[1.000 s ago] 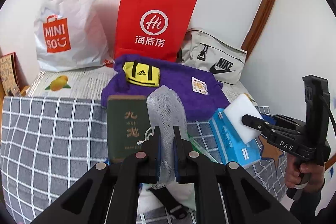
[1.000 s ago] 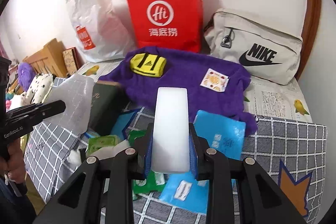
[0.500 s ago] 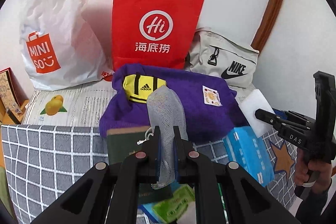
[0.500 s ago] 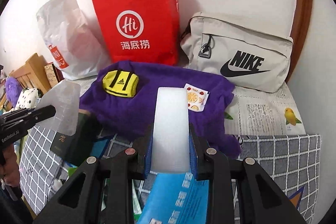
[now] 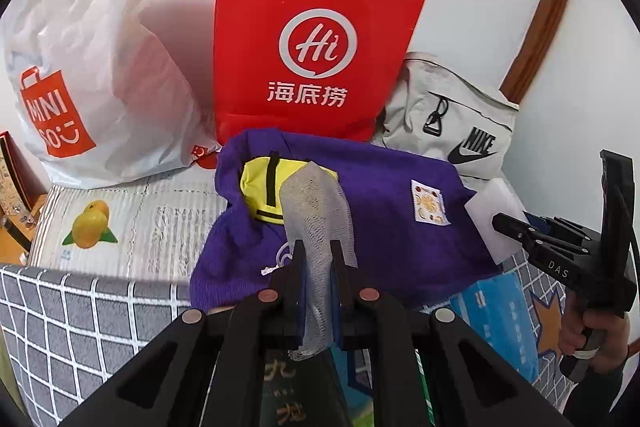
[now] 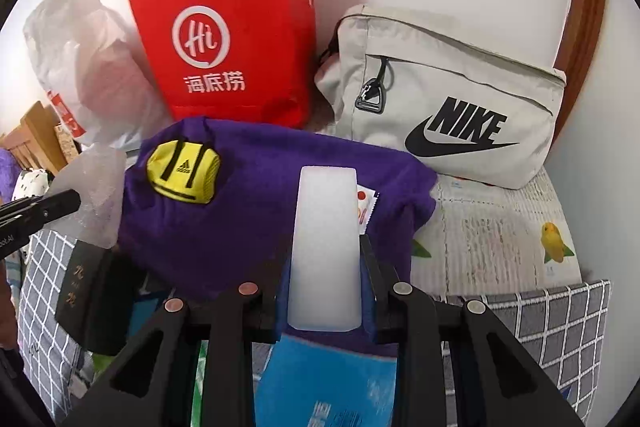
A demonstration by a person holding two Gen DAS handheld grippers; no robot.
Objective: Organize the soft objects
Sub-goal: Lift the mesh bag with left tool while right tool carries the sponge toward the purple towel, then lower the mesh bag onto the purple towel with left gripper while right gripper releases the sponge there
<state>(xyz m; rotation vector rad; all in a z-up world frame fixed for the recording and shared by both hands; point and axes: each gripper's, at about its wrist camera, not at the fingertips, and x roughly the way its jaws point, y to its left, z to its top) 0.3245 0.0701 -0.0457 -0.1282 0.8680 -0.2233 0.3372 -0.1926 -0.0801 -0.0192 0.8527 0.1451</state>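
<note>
Meanwhile the left gripper (image 5: 316, 259) pinches a limp grey mesh cloth (image 5: 316, 211) and the right gripper (image 6: 325, 255) clamps a white rectangular foam sponge (image 6: 326, 247), long axis pointing forward, both above the crumpled purple fleece towel (image 6: 260, 219) lying just ahead

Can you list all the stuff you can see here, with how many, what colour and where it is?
paper bag: 1, red, standing at the wall
plastic bag: 1, white, left of the red one
Nike bag: 1, beige, right of the red one
towel: 1, purple, in front of the bags
pouch: 1, yellow, on the towel
sachet: 1, white, on the towel
dark book: 1, below the towel
blue packs: several, near edge
left gripper: shut on grey mesh cloth
right gripper: shut on white sponge
</note>
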